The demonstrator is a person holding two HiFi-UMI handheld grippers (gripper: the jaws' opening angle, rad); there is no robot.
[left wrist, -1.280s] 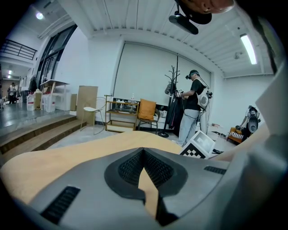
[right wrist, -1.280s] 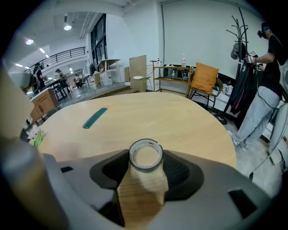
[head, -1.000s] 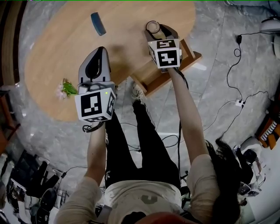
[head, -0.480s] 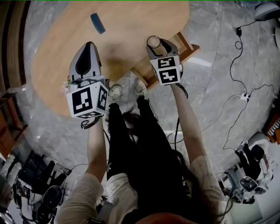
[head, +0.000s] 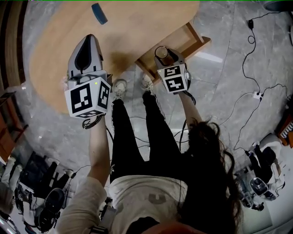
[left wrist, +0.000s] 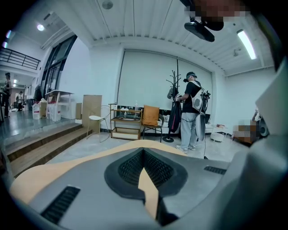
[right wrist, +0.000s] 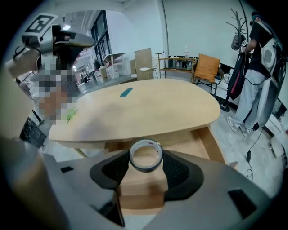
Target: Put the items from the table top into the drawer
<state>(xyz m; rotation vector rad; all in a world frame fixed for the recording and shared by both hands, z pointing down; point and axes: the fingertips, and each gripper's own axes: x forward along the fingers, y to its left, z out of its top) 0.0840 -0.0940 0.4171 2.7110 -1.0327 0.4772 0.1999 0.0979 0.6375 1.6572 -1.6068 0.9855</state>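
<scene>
A roll of tape [right wrist: 146,170] with a dark rim sits between the pads of my right gripper [right wrist: 146,157], which is shut on it. In the head view that right gripper [head: 161,53] hangs over the pulled-out wooden drawer [head: 190,40] at the near edge of the oval wooden table [head: 137,25]. My left gripper [head: 89,39] hovers over the table's left part, and its jaws [left wrist: 143,155] meet at the tips with nothing in them. A blue item [head: 99,13] lies far back on the table. A green item [right wrist: 72,114] rests near the table's left edge.
The person's legs and shoes [head: 120,87] stand by the table's near edge. Cables and a power strip [head: 254,95] run over the grey floor at right. Across the room are a person [left wrist: 191,112] by a coat stand, a chair with an orange cushion [left wrist: 150,115] and steps [left wrist: 31,143].
My right gripper has carried the tape roll off the tabletop toward the person, and it is now over the drawer. The left gripper has risen a little and covers the green item in the head view.
</scene>
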